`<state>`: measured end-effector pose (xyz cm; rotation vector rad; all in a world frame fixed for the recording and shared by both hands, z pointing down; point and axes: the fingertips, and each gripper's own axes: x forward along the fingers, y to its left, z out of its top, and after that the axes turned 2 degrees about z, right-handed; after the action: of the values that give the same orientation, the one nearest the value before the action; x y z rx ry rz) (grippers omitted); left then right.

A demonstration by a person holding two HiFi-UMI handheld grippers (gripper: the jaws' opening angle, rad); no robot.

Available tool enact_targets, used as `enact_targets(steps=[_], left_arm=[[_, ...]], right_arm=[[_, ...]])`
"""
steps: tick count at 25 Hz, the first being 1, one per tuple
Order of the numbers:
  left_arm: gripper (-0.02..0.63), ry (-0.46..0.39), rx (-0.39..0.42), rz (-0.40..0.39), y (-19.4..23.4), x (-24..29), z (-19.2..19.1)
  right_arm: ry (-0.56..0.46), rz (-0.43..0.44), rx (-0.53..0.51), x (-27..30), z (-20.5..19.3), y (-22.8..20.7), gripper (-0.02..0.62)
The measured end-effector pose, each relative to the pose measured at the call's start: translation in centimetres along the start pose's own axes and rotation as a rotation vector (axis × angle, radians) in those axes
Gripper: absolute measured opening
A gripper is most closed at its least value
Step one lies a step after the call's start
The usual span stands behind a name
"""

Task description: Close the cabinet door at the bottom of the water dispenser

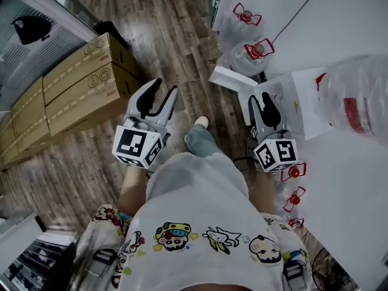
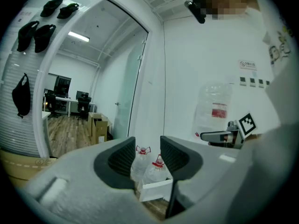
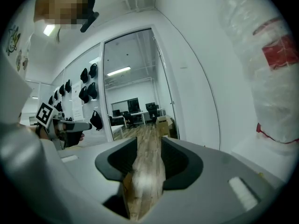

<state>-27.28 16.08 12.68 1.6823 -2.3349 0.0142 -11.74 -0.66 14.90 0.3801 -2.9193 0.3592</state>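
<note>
The white water dispenser (image 1: 305, 105) stands at the right of the head view with a big clear bottle (image 1: 356, 96) on top. Its white cabinet door (image 1: 232, 77) swings out open over the wood floor; through the left gripper's jaws the door (image 2: 156, 189) shows low down. My left gripper (image 1: 165, 88) hovers open and empty left of the door, a short way off. Close beside the dispenser, my right gripper (image 1: 260, 100) is open too, with only floor between its jaws. Both grippers, left (image 2: 147, 150) and right (image 3: 148, 155), hold nothing.
Two clear water bottles with red caps (image 1: 257, 50) stand by the wall beyond the door, and more red-capped bottles (image 1: 294, 172) sit at the lower right. Cardboard boxes (image 1: 79, 83) lie along the left. My leg and shoe (image 1: 200, 123) are between the grippers.
</note>
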Motion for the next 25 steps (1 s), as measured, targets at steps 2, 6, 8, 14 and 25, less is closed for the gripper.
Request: enact_targets(steps=[2, 6, 8, 14, 25], left_arm=[[0.161, 0.0, 0.011, -0.021, 0.2, 1.9, 0.7], [0.161, 0.003, 0.023, -0.052, -0.1, 5.6, 1.7], [0.161, 0.006, 0.03, -0.078, -0.3, 7.4, 2.2], [0.161, 0.026, 0.053, -0.187, -1.6, 11.9, 2.8], [0.161, 0.074, 0.106, -0.436, -4.4, 18.4, 4.2]], right_arm=[[-0.012, -0.02, 0.003, 0.8, 0.7, -1.1, 0.155], [-0.021, -0.045, 0.012, 2.0, 1.6, -3.5, 0.155], [-0.025, -0.065, 0.016, 2.4, 2.0, -4.6, 0.155], [-0.038, -0.141, 0.027, 2.4, 2.4, -6.6, 0.155], [-0.075, -0.361, 0.086, 1.0, 2.7, -9.1, 0.155]])
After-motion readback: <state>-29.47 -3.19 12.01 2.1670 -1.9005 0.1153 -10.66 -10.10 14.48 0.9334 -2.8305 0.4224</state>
